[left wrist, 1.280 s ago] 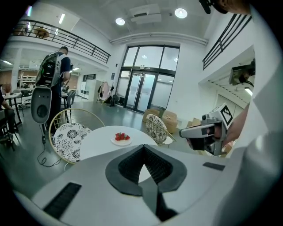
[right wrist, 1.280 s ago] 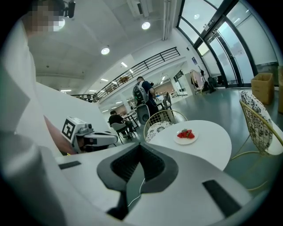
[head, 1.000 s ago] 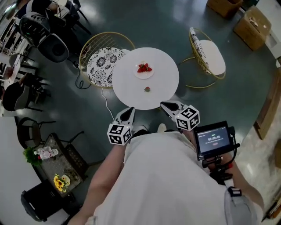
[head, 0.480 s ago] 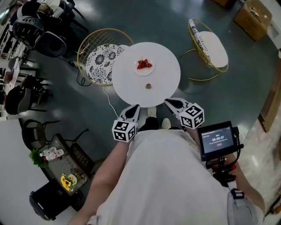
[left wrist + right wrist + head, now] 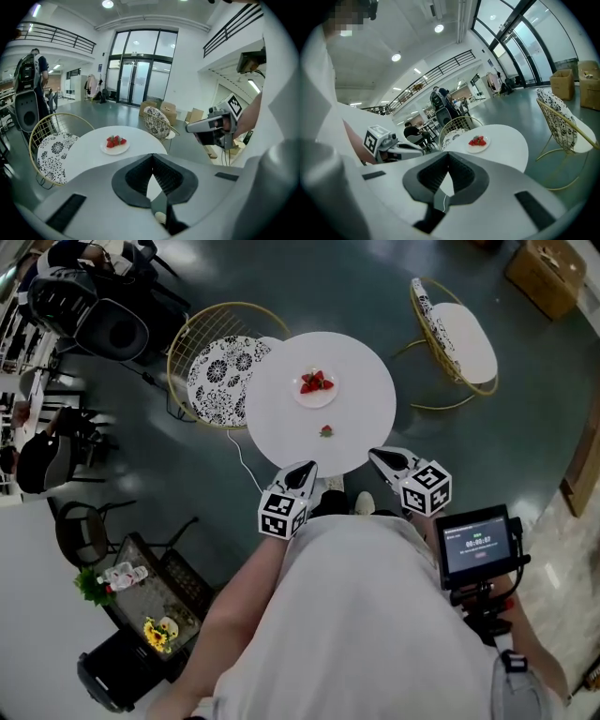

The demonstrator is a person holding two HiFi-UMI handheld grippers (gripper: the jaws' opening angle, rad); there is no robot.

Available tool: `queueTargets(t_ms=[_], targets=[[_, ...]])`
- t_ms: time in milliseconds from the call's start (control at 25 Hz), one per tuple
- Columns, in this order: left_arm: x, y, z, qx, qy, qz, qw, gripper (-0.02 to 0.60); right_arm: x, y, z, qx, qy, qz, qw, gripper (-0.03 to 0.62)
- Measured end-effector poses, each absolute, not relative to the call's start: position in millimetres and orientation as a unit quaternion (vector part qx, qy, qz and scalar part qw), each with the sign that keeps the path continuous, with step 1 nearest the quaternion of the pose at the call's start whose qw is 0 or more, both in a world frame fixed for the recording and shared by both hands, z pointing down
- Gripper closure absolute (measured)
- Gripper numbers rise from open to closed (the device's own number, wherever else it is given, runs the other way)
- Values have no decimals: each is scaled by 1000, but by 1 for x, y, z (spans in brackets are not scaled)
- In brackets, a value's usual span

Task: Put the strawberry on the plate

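Left gripper [image 5: 304, 469] and right gripper [image 5: 377, 455]: jaws together, empty, at near edge of round white table [image 5: 366, 399]. Small red strawberry [image 5: 325, 431]: on tabletop ahead, between both tips; round white plate [image 5: 306, 398] of strawberries [image 5: 316, 382] beyond it.

table: round white table [image 5: 367, 413] on dark floor | seats: gold wire chair, black-and-white patterned cushion [image 5: 217, 379], just beside its left edge — second wire chair [image 5: 466, 338] apart at right | top right: cardboard box [image 5: 542, 276] | lower left: yellow flowers [image 5: 157, 632]
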State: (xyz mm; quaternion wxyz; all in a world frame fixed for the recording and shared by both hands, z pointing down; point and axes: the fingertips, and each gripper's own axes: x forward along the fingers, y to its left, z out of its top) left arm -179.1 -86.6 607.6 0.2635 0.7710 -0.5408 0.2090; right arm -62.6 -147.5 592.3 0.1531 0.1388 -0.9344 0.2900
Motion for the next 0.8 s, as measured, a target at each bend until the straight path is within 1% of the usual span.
queueTargets(t_ms=[440,800], targets=[[-169,-113,635,793,-476,257,280,575,-57,-162,590,174,-923,306,154,588],[-159,-137,648,803,-435,304,270,574,-47,-172,588,202,-914,316,158,588]])
